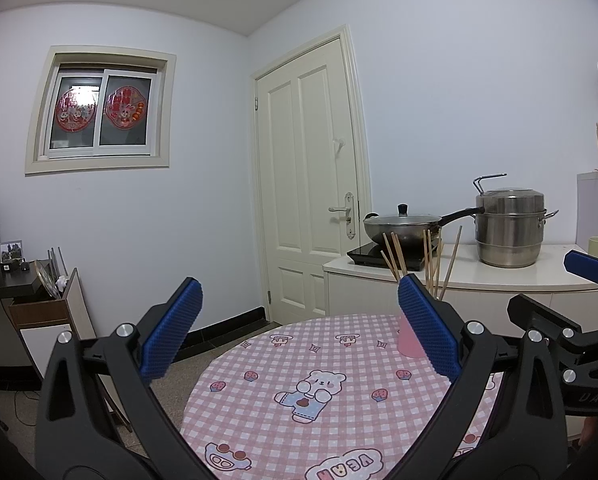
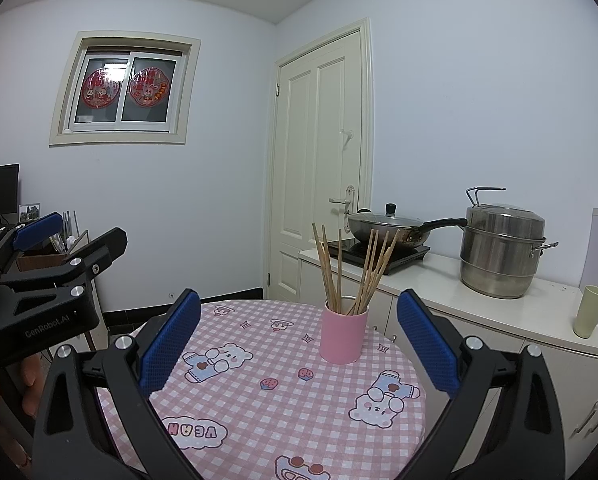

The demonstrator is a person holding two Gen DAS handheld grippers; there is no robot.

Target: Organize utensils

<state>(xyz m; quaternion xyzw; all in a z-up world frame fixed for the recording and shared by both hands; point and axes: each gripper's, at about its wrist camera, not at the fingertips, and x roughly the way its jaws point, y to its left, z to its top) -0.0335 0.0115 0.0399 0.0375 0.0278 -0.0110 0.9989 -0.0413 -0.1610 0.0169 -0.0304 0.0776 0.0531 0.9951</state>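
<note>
A pink cup (image 2: 343, 334) stands upright on the round table (image 2: 267, 412) with its pink checked cloth, holding several wooden chopsticks (image 2: 351, 270) that fan out above its rim. My right gripper (image 2: 299, 338) is open, raised over the table's near side, with the cup seen between its blue pads and further away. My left gripper (image 1: 299, 330) is also open and holds nothing. In the left wrist view the pink cup (image 1: 408, 338) is mostly hidden behind the right-hand pad, with the chopsticks (image 1: 427, 260) rising above it. The left gripper (image 2: 39, 240) shows at the left of the right wrist view.
A white counter (image 2: 479, 304) runs behind the table with a lidded wok (image 2: 387, 228) on a cooktop, a steel steamer pot (image 2: 499, 248) and a pale green cup (image 2: 589, 312). A closed door (image 2: 319, 160) stands beyond. A desk (image 1: 7, 284) is at the far left.
</note>
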